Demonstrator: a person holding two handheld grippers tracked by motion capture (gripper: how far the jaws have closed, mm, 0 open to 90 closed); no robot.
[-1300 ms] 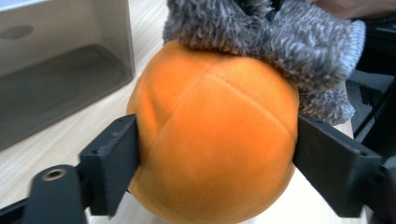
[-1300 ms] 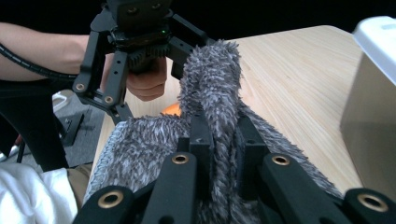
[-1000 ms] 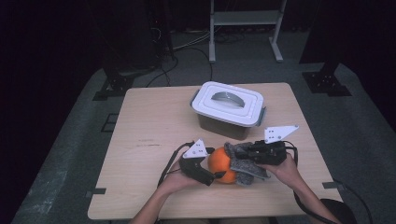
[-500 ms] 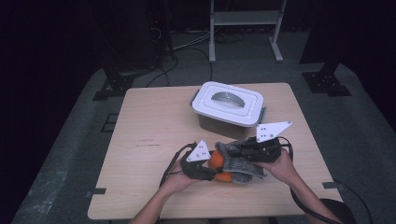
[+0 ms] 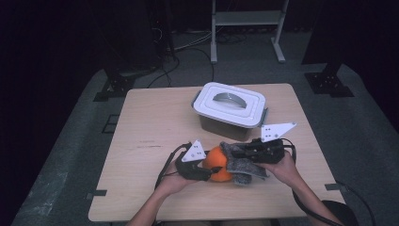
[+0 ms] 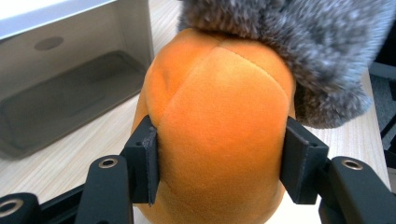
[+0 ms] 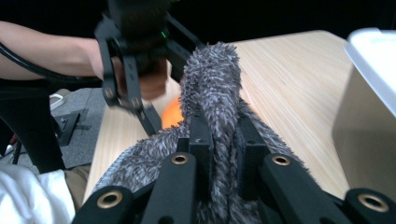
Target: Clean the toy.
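Near the desk's (image 5: pixel 141 197) front edge, we clench our left gripper (image 6: pixel 219 168), jaws just closed, on the orange plush ball (image 6: pixel 219 121). Touching its right, our right gripper (image 7: pixel 219 140) pinches the grey furry cloth (image 7: pixel 212 88), which drapes over the ball. Beyond them stands a lidded box (image 5: pixel 230 108).

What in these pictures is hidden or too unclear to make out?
- Box contents: in the high view the white lid covers them; in the left gripper view its frosted wall blurs them.
- Orange plush underside: cut off by the bottom edge of the left gripper view; grey fur covers its top.
- Overall shape of the toy: in the high view the left gripper and right gripper cover much of it.
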